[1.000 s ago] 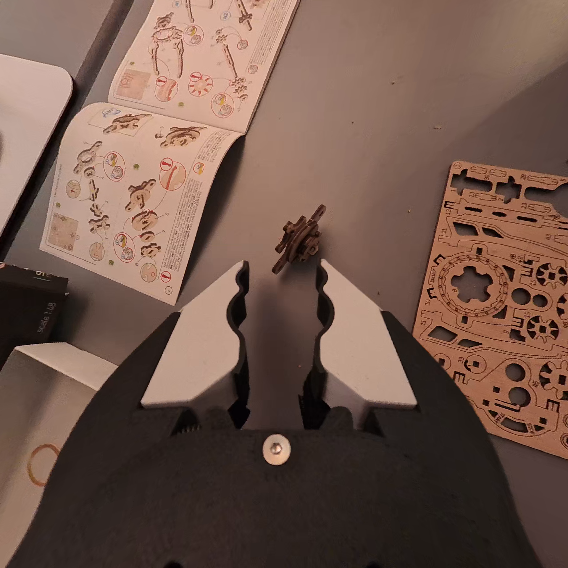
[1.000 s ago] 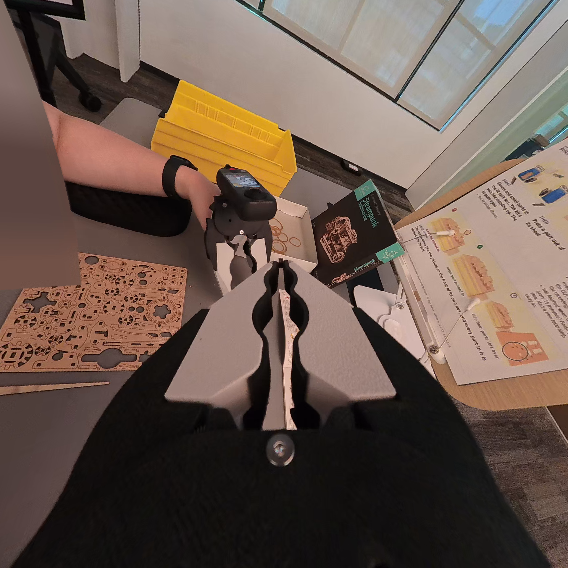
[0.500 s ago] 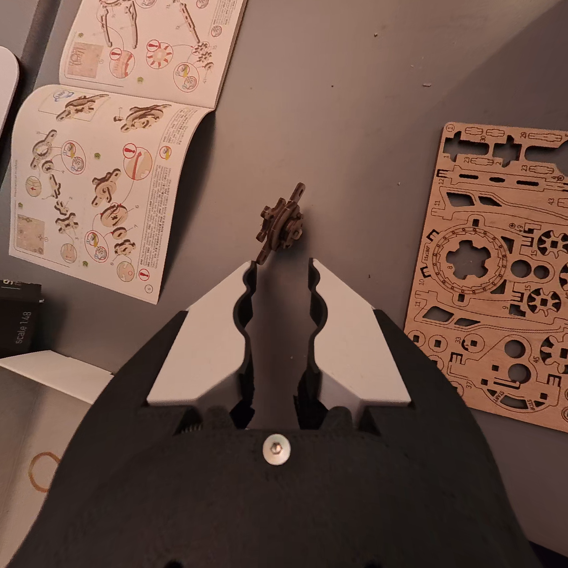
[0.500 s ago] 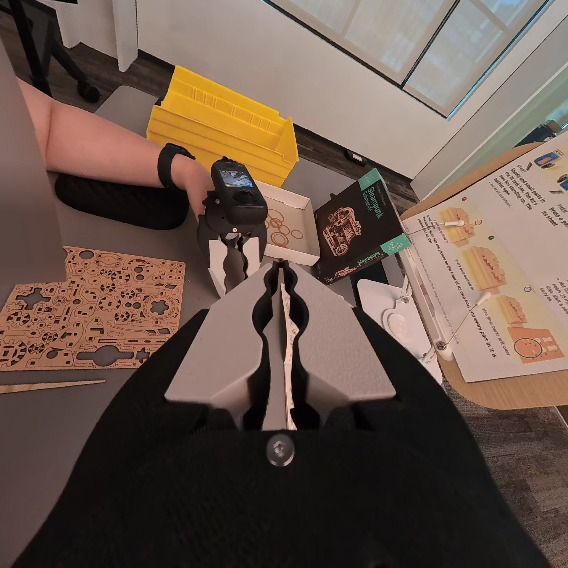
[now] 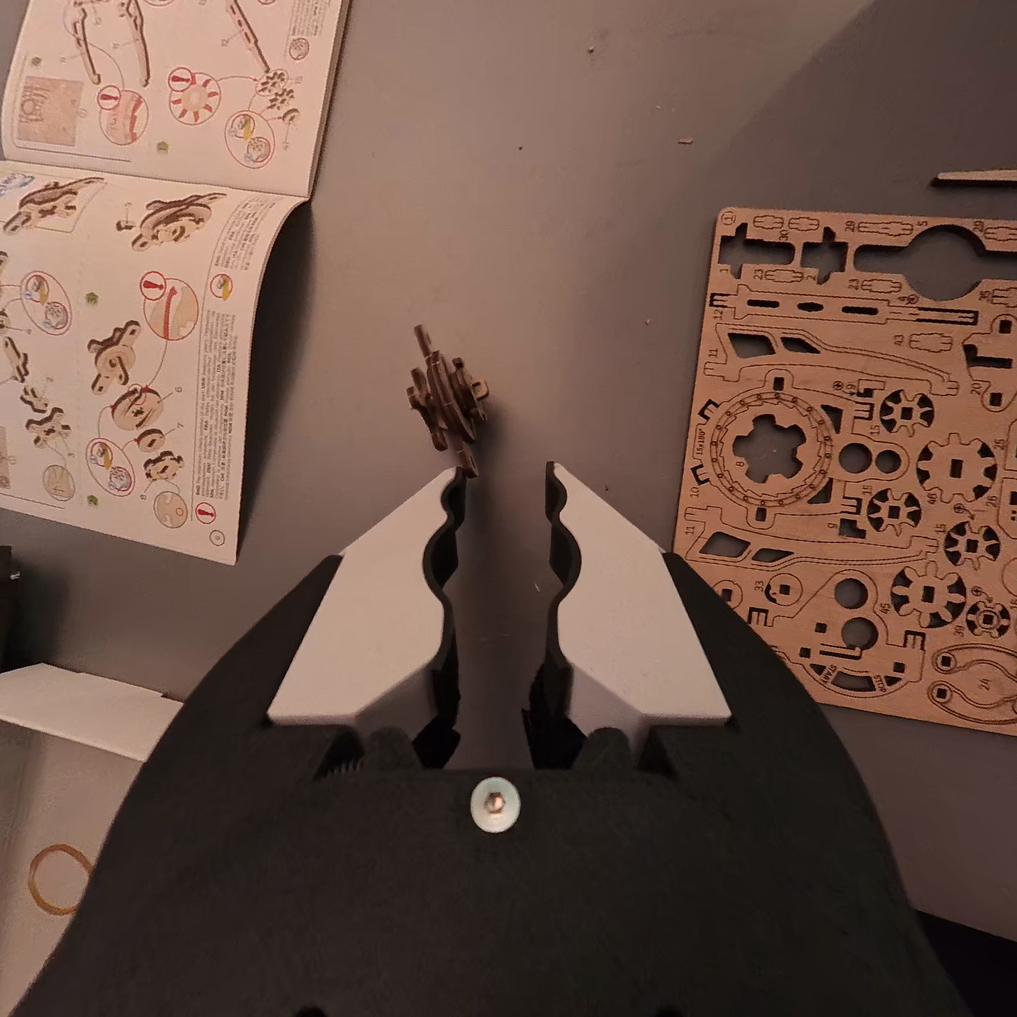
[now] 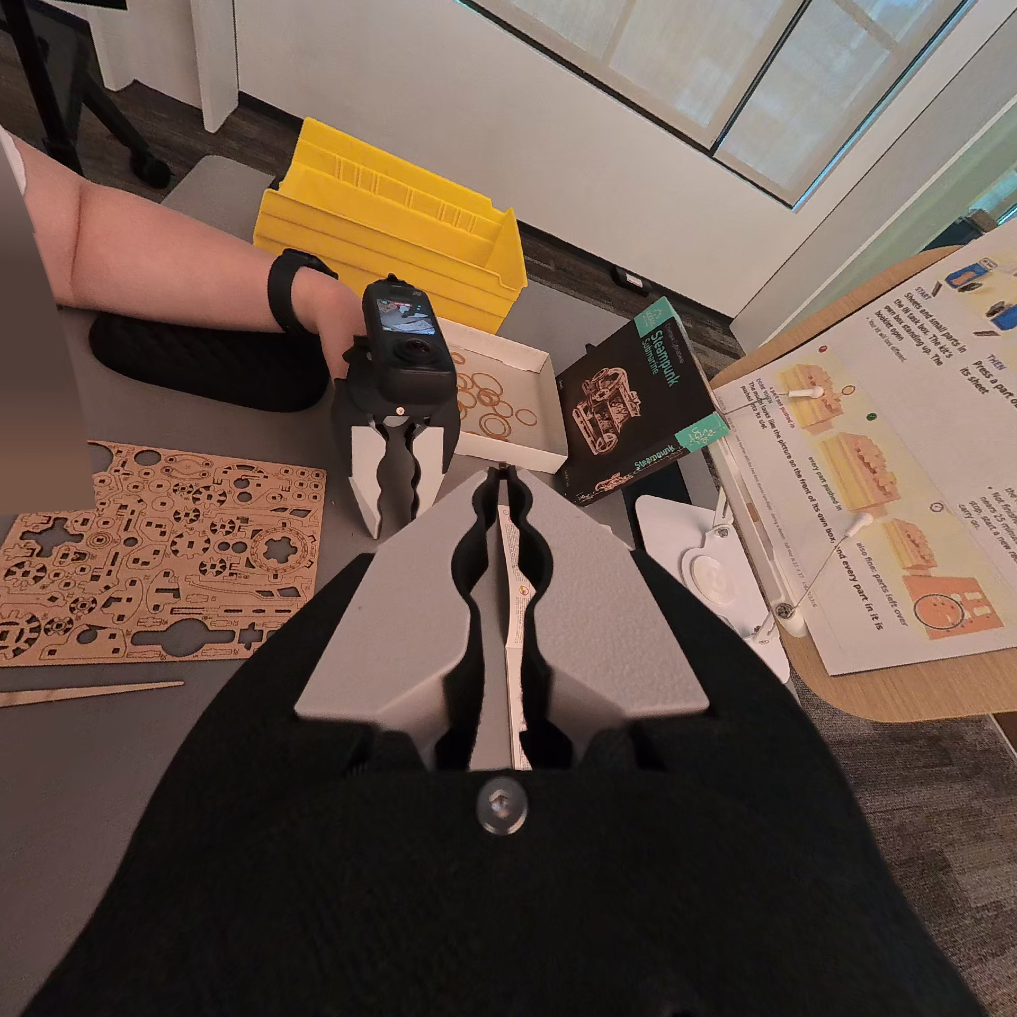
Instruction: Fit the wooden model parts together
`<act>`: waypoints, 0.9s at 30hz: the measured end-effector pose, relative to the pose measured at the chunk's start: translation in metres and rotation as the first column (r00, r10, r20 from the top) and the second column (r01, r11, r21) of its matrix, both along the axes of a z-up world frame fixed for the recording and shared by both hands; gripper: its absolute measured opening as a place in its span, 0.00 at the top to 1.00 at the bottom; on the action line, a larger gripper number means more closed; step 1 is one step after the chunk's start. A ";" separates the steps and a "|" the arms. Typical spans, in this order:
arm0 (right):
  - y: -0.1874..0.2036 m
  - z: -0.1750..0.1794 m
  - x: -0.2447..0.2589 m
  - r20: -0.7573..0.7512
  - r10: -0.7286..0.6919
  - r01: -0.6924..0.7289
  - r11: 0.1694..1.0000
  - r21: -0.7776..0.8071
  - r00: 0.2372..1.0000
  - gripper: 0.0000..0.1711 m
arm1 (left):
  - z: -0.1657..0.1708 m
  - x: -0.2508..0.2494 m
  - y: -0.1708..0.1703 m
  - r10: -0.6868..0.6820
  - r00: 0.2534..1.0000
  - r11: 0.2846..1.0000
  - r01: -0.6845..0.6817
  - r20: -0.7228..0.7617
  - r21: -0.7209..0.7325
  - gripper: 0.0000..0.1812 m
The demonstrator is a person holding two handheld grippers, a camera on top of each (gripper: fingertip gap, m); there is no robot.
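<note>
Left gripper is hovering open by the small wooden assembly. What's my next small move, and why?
Probably nudge the left gripper slightly left and forward: the small wooden assembly lies just past its left fingertip, not between the open jaws. Then close.

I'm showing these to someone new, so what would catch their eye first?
Probably the small dark wooden assembly lying on the grey table, just beyond the open left gripper. Next, the laser-cut wooden parts sheet to its right and the open instruction booklet to its left. In the right wrist view, the yellow bin behind stands out.
</note>
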State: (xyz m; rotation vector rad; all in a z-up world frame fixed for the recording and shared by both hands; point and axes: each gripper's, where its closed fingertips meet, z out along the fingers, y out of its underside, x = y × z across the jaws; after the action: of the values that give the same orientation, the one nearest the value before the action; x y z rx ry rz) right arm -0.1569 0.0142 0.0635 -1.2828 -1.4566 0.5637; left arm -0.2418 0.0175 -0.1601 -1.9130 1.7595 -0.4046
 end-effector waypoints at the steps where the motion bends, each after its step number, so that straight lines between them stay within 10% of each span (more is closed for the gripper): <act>1: 0.000 0.000 0.000 -0.001 0.000 0.000 1.000 -0.001 1.000 0.99 | 0.000 0.001 -0.002 -0.006 1.000 1.000 0.006 -0.001 -0.005 0.85; 27: 0.003 -0.004 0.000 0.011 -0.003 0.003 1.000 -0.003 1.000 0.99 | 0.016 0.021 0.018 0.074 0.978 0.996 -0.084 0.193 0.041 0.73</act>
State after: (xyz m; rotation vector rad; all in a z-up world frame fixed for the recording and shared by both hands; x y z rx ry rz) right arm -0.1569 0.0172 0.0598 -1.2918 -1.4626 0.5576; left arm -0.2212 0.0356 -0.1436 -1.8374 1.5507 -0.4941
